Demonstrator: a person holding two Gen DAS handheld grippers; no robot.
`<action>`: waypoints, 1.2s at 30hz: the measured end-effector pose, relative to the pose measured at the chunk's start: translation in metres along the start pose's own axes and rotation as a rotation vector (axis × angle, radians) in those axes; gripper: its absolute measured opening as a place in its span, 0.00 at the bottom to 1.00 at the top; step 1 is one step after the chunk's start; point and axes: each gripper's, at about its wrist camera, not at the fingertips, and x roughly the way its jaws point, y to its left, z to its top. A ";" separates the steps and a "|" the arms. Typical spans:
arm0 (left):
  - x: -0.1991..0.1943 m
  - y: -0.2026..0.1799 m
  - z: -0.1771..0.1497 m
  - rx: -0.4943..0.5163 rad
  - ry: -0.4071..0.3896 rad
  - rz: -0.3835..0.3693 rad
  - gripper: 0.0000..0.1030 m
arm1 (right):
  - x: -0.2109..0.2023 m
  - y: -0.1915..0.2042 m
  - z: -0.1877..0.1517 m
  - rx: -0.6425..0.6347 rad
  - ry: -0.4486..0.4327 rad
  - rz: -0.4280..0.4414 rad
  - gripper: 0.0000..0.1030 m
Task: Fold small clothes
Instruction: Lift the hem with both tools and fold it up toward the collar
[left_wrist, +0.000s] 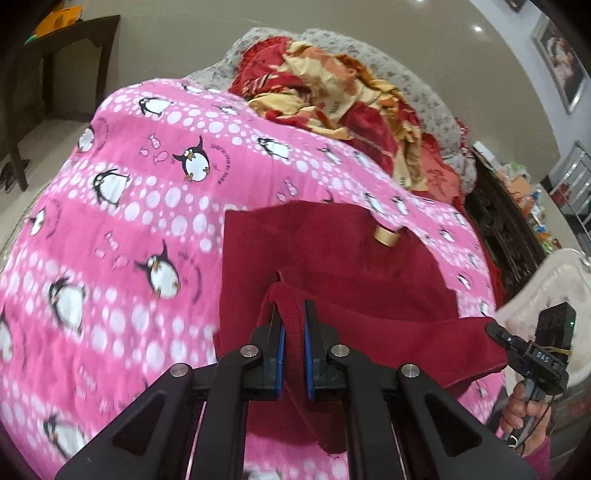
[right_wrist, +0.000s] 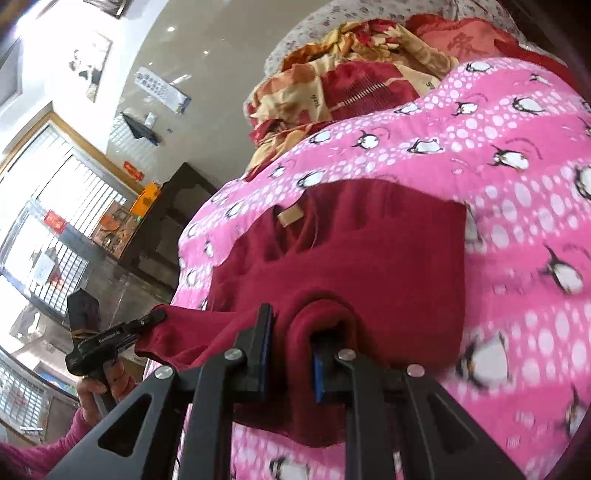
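A dark red garment (left_wrist: 332, 258) with a tan neck label (left_wrist: 386, 236) lies on a pink penguin-print blanket (left_wrist: 147, 206). My left gripper (left_wrist: 293, 314) is shut on a fold of the garment's near edge. In its view the right gripper (left_wrist: 495, 328) pinches the garment's other near corner and lifts it. In the right wrist view my right gripper (right_wrist: 295, 325) is shut on a thick fold of the garment (right_wrist: 369, 251). The left gripper (right_wrist: 159, 315) holds the far corner at the left. The label (right_wrist: 291, 216) shows near the collar.
A heap of red and yellow bedding (left_wrist: 332, 96) lies at the far end of the bed, over a grey floral quilt (left_wrist: 424, 88). A dark wooden table (left_wrist: 74, 55) stands beyond the bed. A dark carved cabinet (left_wrist: 506, 229) stands at the bedside. Barred windows (right_wrist: 55, 221) show at the left.
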 end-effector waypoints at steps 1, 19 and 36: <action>0.010 0.002 0.006 -0.004 0.006 0.016 0.00 | 0.008 -0.004 0.008 0.007 0.004 -0.010 0.17; 0.025 0.011 0.061 -0.042 -0.016 -0.042 0.18 | 0.012 -0.037 0.069 0.125 -0.091 0.003 0.60; 0.047 -0.013 0.003 0.117 0.037 0.073 0.19 | 0.118 0.014 0.051 -0.290 0.141 -0.226 0.59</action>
